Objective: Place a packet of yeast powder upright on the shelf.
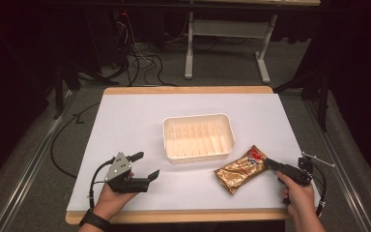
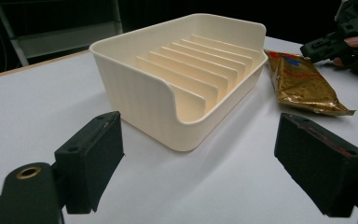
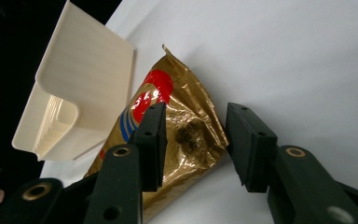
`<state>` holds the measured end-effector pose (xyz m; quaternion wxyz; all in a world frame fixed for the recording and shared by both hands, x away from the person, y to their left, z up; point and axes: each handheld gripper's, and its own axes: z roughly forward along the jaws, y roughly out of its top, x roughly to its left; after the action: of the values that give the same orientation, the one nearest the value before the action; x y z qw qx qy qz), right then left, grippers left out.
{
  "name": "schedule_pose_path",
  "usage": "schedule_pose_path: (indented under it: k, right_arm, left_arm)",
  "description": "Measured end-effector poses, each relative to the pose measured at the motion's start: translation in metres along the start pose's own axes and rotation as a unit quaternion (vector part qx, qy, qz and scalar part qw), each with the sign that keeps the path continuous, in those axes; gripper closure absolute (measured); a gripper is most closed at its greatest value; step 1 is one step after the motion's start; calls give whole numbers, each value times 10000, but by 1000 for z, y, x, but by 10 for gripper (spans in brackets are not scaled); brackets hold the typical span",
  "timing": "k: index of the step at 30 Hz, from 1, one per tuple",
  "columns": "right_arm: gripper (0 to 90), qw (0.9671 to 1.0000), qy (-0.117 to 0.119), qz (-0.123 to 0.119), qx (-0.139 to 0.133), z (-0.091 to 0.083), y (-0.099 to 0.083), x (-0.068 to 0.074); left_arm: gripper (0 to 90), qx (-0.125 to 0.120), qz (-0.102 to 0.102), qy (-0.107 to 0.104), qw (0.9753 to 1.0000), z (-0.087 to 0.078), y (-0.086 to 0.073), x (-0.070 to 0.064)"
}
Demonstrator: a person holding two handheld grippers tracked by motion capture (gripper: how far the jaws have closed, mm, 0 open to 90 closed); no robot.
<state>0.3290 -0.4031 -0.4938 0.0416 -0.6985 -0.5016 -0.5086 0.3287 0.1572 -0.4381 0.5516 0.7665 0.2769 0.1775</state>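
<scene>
Straddling the gold packet near the table's right edge with right gripper jaws apart, not yet clamping. Hovering left gripper near the front edge, jaws apart, holding nothing. Leaving the ribbed tray empty; pickup apparently just beginning.

My left tongs are black, topped by a grey three-cornered plate with screws, and a black cable loops behind. I wear a black watch on that wrist. My right tongs show brass-ringed holes along blocky black jaws.

Overhead, two close (perhaps tray-sharing) views
</scene>
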Motion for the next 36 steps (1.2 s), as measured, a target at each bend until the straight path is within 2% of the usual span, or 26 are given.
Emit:
schedule_pose_path:
  k: [2, 3, 4, 5, 6, 8, 9, 16, 26, 32, 33, 34, 36]
  right_arm:
    - [655, 10000, 3, 16, 51, 2, 0, 1]
    - [716, 10000, 50, -37, 66, 2, 0, 2]
    - [716, 10000, 50, -37, 66, 2, 0, 2]
    - [782, 9999, 86, -99, 54, 0, 0, 2]
    - [782, 9999, 86, -99, 54, 0, 0, 2]
    - [852, 9998, 90, -143, 69, -2, 1, 3]
    - [880, 9995, 114, -278, 64, -5, 1, 4]
    - [892, 9975, 346, -609, -76, -12, 2, 14]
    - [899, 9931, 654, -879, -428, -27, 5, 30]
    - [900, 9875, 902, -1117, -644, -36, 7, 44]
    - [900, 9855, 985, -1177, -722, -38, 8, 50]
    - [900, 9855, 985, -1177, -722, -38, 8, 50]
    - [900, 9835, 1050, -1249, -784, -41, 8, 55]
  left_arm:
    - [159, 2, 6, -2, 10000, 0, 0, 0]
    - [160, 3, 4, -1, 10000, 0, 0, 0]
    - [160, 2, 2, -1, 10000, 0, 0, 0]
    - [160, 3, 1, -3, 10000, 0, 0, 0]
    - [160, 3, 1, -3, 10000, 0, 0, 0]
    - [160, 4, 5, -6, 10000, 0, 0, 0]
    - [160, 2, 5, -6, 10000, 0, 0, 0]
    - [160, 7, 6, -14, 10000, -1, 0, 0]
    - [161, 12, 14, -11, 10000, -1, 0, 1]
    - [161, 9, 12, -12, 10000, 0, 0, 0]
    - [162, 9, 11, -15, 10000, 0, 0, 0]
    - [162, 12, 13, -17, 10000, 0, 0, 0]
    - [162, 26, 14, -24, 10000, 0, 0, 0]
